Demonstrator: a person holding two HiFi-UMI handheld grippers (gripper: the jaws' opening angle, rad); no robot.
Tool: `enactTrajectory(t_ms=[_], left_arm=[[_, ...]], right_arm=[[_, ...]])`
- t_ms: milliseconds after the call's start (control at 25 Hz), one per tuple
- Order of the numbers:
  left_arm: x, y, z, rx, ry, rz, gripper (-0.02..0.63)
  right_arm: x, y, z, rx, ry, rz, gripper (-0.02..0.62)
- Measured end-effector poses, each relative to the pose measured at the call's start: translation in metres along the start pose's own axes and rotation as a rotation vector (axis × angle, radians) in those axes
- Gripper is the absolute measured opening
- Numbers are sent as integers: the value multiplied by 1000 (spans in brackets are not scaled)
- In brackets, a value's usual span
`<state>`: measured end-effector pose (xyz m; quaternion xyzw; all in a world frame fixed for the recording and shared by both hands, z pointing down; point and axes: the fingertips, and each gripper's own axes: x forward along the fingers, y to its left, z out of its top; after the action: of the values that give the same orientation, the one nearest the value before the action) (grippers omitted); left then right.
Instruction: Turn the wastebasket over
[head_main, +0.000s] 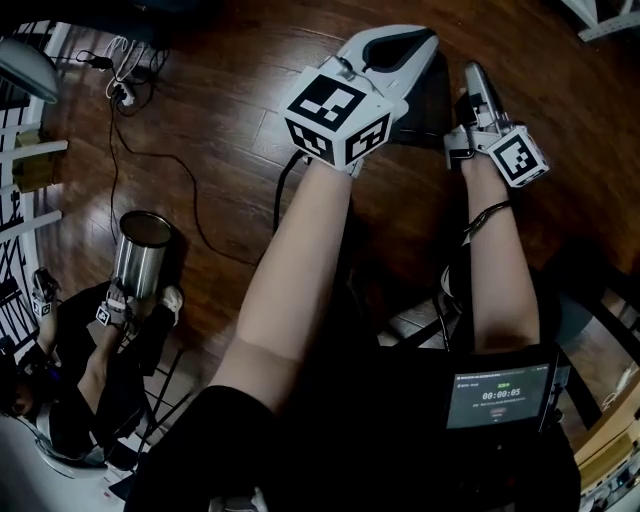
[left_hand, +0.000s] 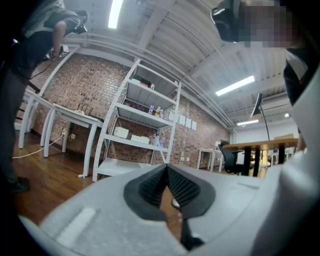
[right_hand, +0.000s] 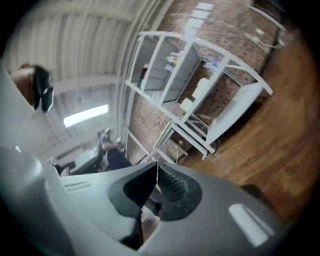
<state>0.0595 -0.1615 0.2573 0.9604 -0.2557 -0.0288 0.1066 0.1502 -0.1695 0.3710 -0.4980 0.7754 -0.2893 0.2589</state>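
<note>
Left gripper (head_main: 428, 40) and right gripper (head_main: 476, 72) are hanging closed and empty, the upright steel wastebasket (head_main: 142, 258) standing well off leftward, nearer the left one.

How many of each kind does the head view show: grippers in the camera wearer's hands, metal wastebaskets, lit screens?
Handheld two-jaw grippers with black-and-white marker cubes: 2, the left gripper and the right gripper
Shiny cylindrical metal wastebasket: 1
Small lit timer screen: 1
Total: 4

Wooden floor (head_main: 230, 120) seen from above
The left gripper (head_main: 415, 40) and right gripper (head_main: 475, 75) are held side by side; a metal wastebasket (head_main: 143, 255) is seen upright, well apart.
</note>
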Motion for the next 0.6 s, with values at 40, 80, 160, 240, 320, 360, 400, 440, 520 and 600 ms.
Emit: enactTrajectory(t_ms=[40,80,160,240,320,360,400,440,520,600], left_arm=[[0,1,2,-7,-8,2,3],[0,2,4,-13,-15,4,3],[1,0,7,-18,-24,1,3],[2,-3,9,-23,-28,-4,3],[2,-4,10,-30,-33,-6,3],[2,-3,11,-33,-36,-5,3],[2,-2,12,-37,-39,-3,3],[1,-2,12,-42,-42,0,3],[1,-1,14,-50,-46,7,3],[1,-3,17,-50,-51,7,3]], right_arm=[[-5,-13,-2,106,-63,-13,11],[-11,-26,-5,214,-125,-31,11],[-25,-48,-14,383,-220,-57,11],[-38,-64,-26,466,-268,-78,11],[-49,-77,-39,517,-298,-100,12],[-54,-82,-46,539,-309,-108,12],[-59,-86,-55,561,-316,-117,15],[-65,-90,-66,582,-319,-128,24],[-78,-96,-92,623,-312,-156,48],[-95,-101,-122,655,-284,-189,65]])
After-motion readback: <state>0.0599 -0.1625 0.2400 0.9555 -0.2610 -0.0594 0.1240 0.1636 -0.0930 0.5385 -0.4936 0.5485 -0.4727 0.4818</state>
